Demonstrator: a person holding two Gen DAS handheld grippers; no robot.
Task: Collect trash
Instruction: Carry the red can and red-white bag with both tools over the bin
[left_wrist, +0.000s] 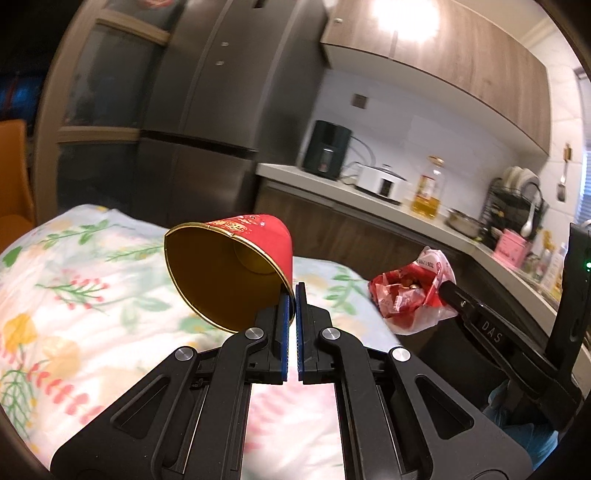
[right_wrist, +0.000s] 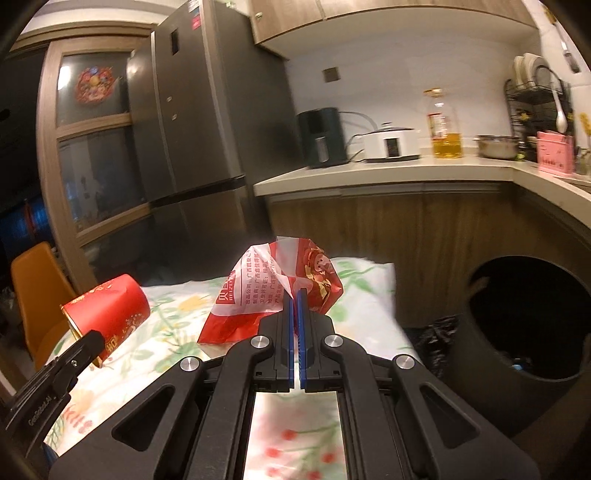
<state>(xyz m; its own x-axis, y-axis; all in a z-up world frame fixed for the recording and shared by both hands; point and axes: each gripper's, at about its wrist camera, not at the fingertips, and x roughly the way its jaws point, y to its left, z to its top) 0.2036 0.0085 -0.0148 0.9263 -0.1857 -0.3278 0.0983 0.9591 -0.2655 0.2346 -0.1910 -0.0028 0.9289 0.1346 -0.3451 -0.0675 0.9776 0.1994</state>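
A red paper cup (left_wrist: 236, 273) with a gold lining hangs tilted from my left jaws, pinched by its rim, mouth facing me. A crumpled red-and-white plastic snack wrapper (right_wrist: 273, 291) is pinched in my right jaws. Both hang above a flowered tablecloth (left_wrist: 74, 295).

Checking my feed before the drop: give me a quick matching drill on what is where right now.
Things:
1. paper cup
2. snack bag
3. trash bin
4. oil bottle

Places:
A. on the counter
B. pinched in the right claw
C. on the floor, right of the table
D. pinched by its rim in the left claw

Pairs: 1-D, 2-B, 3-C, 4-A
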